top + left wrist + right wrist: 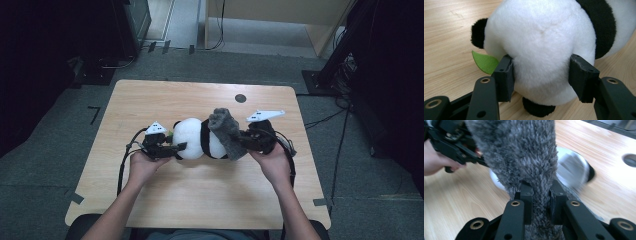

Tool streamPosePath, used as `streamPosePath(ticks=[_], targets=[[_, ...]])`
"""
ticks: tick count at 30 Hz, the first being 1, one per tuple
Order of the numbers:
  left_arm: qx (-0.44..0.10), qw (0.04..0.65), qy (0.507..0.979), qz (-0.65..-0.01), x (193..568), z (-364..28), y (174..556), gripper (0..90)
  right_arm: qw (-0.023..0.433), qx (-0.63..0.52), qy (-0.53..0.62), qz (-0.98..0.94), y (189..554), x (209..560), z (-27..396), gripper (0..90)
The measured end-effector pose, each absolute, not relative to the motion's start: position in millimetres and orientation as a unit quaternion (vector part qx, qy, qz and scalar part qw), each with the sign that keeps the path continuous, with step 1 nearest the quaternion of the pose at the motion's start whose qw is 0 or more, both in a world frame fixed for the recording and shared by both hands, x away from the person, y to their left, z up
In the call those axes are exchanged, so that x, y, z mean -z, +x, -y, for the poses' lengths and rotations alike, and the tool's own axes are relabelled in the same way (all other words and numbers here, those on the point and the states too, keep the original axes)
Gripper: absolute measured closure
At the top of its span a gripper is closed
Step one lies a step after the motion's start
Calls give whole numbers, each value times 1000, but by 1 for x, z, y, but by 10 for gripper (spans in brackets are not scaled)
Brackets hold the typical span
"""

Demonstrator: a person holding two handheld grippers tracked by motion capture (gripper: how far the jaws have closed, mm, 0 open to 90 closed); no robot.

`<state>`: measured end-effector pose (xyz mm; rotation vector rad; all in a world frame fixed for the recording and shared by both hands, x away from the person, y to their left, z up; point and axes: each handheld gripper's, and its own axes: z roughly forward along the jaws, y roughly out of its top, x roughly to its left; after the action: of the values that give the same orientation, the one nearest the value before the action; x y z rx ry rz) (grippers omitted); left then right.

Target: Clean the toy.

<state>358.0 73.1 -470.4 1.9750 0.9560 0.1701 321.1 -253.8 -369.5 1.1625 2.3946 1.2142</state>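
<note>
Sock [227, 131] pinched in right tool [248, 138], not yet on panda [197, 138]; left tool [170, 148] clamps its head.

Black-and-white panda [197, 138] (green leaf [485, 62]), grey cloth [227, 131]

1. A toy panda [195, 139] lies mid-table [150, 100].
2. The left gripper [167, 148] sits at its left end.
3. A furry cloth [227, 132] drapes over its right end.
4. The right gripper [243, 141] lies right of the cloth.
5. A leaf [485, 62] pokes out at the panda's left end.
</note>
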Motion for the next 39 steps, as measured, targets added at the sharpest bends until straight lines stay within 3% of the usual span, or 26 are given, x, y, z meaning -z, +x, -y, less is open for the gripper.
streamPosePath(ticks=[20,29,39], targets=[[-67,458,794,-394,470,-73,359,389,67,-381,362,-848,355,403,163,780],[-71,460,789,-400,473,-72,362,297,65,-372,355,-855,354,416,148,779],[-78,448,795,-401,473,-71,361,292,72,-384,332,-859,342,433,148,779]])
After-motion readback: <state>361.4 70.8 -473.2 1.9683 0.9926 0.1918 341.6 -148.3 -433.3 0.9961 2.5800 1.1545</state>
